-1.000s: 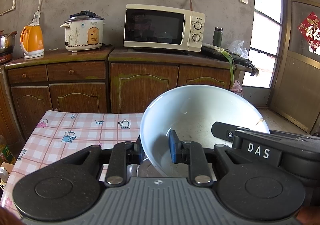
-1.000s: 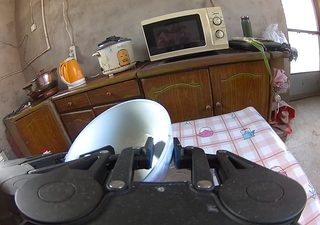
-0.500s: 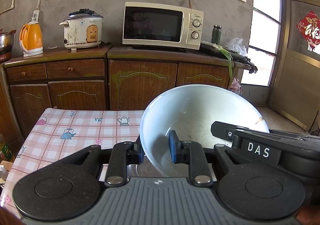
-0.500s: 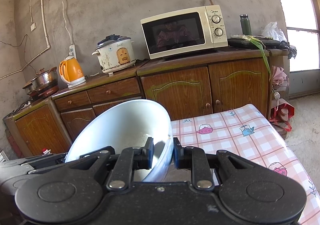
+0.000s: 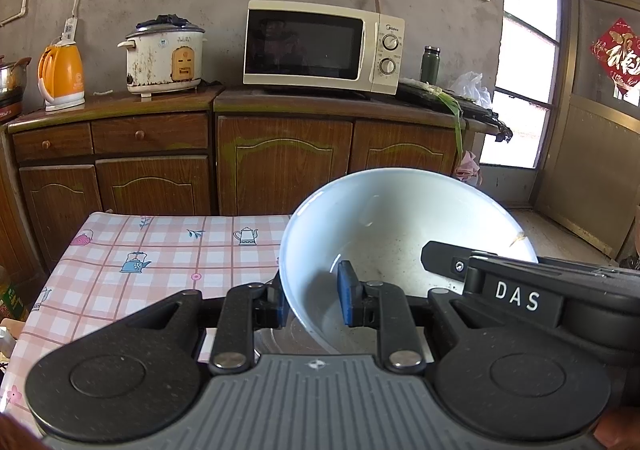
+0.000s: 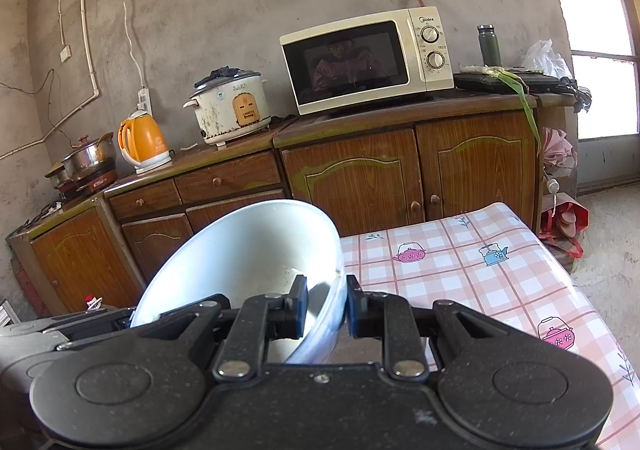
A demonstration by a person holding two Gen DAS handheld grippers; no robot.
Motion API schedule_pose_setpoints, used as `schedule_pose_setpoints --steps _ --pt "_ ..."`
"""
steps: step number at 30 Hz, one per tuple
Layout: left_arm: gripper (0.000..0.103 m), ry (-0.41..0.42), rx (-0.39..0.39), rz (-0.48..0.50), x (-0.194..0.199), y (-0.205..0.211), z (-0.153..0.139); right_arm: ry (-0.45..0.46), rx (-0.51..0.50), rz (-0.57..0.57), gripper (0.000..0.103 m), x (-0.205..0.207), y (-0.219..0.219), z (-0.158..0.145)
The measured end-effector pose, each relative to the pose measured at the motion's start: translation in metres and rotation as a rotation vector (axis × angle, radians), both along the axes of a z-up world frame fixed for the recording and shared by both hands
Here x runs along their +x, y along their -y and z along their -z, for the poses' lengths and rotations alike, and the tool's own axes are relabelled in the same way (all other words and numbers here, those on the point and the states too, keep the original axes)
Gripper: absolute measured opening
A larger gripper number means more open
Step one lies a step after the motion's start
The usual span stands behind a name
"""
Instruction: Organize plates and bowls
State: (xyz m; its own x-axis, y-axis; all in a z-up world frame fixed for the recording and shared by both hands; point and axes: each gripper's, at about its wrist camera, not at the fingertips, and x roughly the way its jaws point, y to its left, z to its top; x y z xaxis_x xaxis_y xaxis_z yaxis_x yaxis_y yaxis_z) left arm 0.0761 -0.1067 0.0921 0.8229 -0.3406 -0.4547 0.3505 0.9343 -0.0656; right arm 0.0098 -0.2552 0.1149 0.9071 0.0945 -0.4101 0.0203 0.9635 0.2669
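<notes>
Bowl (image 5: 400, 234) pinched at opposite rim walls: left gripper (image 5: 316, 300) and right gripper (image 6: 326, 308) both clamped on it, tilted, above table's (image 5: 160, 262) near edge. Advice: match both hands, level bowl, lower slowly, then release together.

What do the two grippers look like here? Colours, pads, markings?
Left gripper: black speckled linkage arms with silver pivot pins, blue finger pads, grey ribbed base plate. Right gripper: same black speckled build, silver pins, dark pads, and white "DAS" lettering on its side in the left wrist view. No cables visible.
</notes>
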Motion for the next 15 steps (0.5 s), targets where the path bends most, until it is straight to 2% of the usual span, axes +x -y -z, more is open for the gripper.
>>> schedule_pose_setpoints --steps 15 --pt "0.023 -0.017 0.0 0.009 -0.005 0.001 0.008 -0.015 0.008 0.007 0.026 -0.008 0.002 0.013"
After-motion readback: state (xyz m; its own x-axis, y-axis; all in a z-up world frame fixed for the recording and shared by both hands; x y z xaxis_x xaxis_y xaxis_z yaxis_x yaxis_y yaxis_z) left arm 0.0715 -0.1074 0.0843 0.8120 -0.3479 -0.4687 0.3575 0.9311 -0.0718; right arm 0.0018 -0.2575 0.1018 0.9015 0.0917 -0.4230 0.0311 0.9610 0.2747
